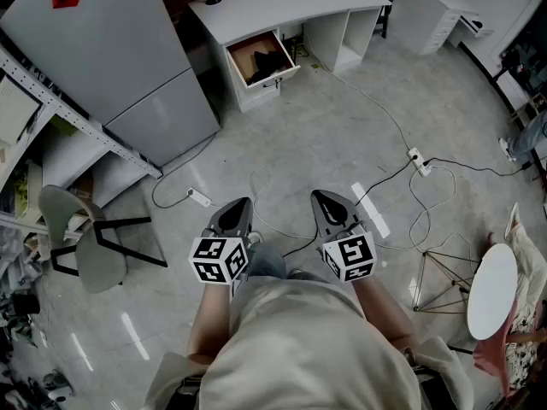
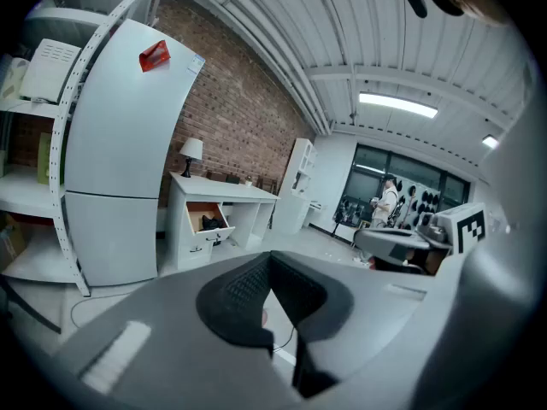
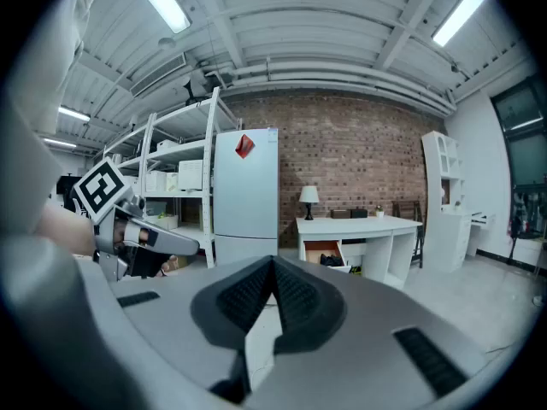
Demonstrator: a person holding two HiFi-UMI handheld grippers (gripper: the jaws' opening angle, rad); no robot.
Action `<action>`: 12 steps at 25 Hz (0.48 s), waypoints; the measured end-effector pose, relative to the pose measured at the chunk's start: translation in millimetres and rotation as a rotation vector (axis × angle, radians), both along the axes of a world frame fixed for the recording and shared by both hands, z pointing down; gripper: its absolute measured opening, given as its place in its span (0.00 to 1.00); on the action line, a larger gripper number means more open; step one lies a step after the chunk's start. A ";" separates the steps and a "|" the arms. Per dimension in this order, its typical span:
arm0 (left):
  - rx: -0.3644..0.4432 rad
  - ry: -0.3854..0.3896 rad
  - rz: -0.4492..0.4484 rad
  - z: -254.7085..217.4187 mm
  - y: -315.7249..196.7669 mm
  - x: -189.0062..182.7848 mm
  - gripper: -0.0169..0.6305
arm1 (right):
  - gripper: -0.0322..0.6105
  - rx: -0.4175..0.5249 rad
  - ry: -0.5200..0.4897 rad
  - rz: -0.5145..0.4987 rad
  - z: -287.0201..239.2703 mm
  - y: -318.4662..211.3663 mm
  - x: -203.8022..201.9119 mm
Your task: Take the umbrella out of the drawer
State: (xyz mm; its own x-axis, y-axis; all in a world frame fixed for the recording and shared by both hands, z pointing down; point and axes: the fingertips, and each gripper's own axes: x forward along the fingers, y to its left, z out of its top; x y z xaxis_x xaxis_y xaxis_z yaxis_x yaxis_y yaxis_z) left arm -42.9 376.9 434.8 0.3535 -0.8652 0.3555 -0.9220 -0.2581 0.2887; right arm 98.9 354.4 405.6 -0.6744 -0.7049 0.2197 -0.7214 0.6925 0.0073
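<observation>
We are holding left gripper [image 1: 242, 205] and right gripper [image 1: 321, 197] low, both jaws together, empty. Umbrella [image 1: 267, 61] lying in open desk drawer [image 1: 275, 79], well ahead. Cables [image 1: 373, 102] trailing across floor [image 1: 316, 139] between; fridge [image 1: 120, 49] standing left.

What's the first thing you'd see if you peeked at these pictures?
First, the left gripper and right gripper, both shut and empty, held out over the floor. Then the open drawer in the white desk across the room, with a dark bundle inside, and the tall fridge to its left.
</observation>
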 end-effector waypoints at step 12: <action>0.034 -0.041 -0.060 -14.2 44.4 15.5 0.04 | 0.05 0.023 -0.014 -0.028 -20.1 48.9 9.5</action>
State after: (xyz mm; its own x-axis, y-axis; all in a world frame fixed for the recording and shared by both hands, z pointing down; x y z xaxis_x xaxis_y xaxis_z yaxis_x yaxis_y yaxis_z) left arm -27.4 421.3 420.7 0.2867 -0.8963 0.3384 -0.9469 -0.2116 0.2420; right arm 108.4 403.4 385.5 -0.6972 -0.6902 0.1939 -0.7016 0.7124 0.0130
